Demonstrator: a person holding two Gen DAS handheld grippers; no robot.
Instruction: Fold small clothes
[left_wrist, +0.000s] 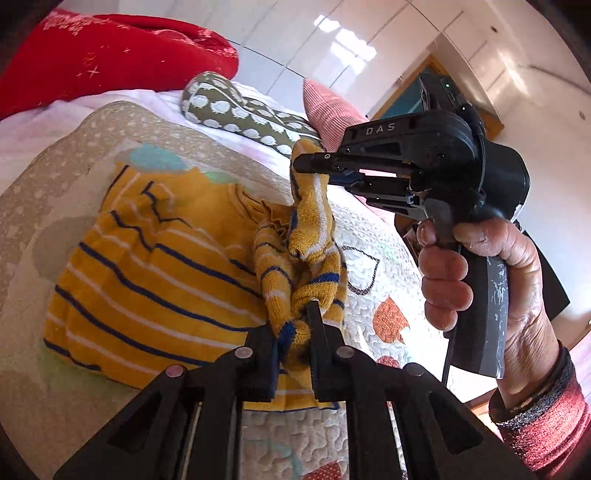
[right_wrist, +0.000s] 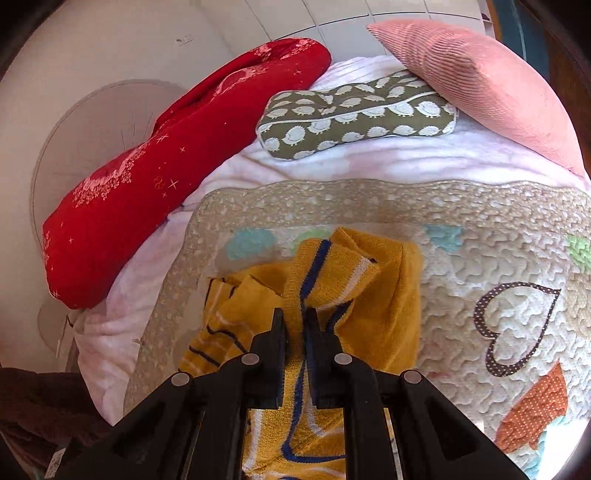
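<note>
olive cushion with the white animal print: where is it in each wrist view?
Left wrist: olive cushion upper centre, lying on the pale pink blanket, left of the right gripper.
Right wrist: olive cushion upper centre-right, its right end tucked under the pink corduroy pillow.
Shared landmark: red pillow, left of the cushion in both views.

Only legible txt: "DAS", raised letters on body of right gripper (left_wrist: 334, 172).
</note>
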